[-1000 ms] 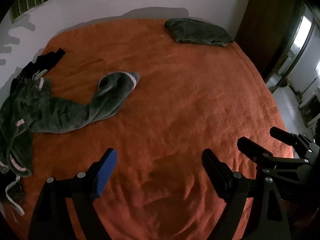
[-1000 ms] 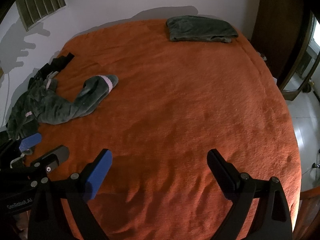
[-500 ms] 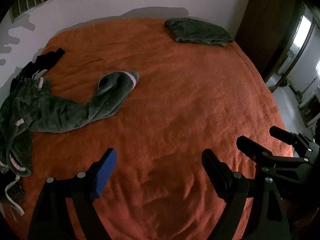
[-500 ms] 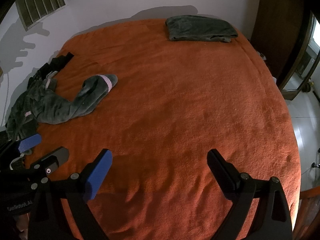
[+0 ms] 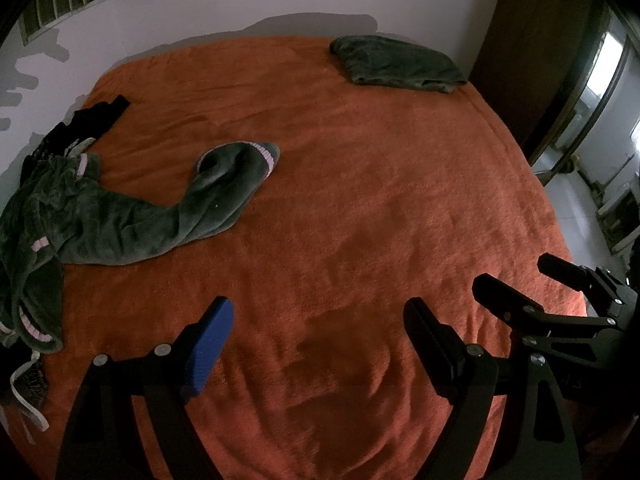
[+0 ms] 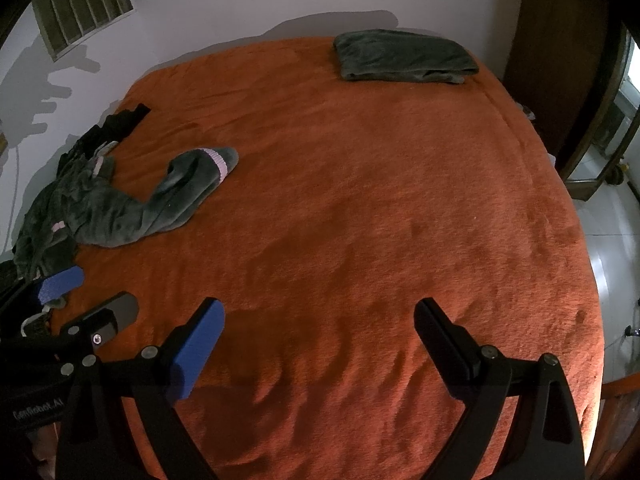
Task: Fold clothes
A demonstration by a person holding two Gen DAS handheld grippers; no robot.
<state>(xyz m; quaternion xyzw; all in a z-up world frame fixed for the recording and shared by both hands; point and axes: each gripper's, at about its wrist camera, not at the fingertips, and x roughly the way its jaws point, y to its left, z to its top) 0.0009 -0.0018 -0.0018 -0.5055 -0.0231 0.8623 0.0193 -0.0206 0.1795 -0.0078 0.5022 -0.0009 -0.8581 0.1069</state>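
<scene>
A crumpled dark green fleece garment (image 5: 120, 220) with pink cuffs lies at the left of the orange bed (image 5: 360, 200), one leg or sleeve stretched toward the middle; the same garment (image 6: 120, 208) shows in the right wrist view. A folded dark green piece (image 5: 396, 64) rests at the far edge, and the folded piece (image 6: 404, 58) shows in the right wrist view too. My left gripper (image 5: 320, 312) hovers open over the near part of the bed, holding nothing. My right gripper (image 6: 320, 312) is open as well, to the right of the left one.
Black clothing (image 5: 92, 120) and more items hang off the bed's left edge by the white wall. A dark wooden wardrobe (image 5: 532, 40) and a doorway (image 5: 592, 100) stand at the right. A vent (image 6: 84, 8) sits high on the wall.
Both views shift very slightly; the grippers stay open and the clothes have not moved.
</scene>
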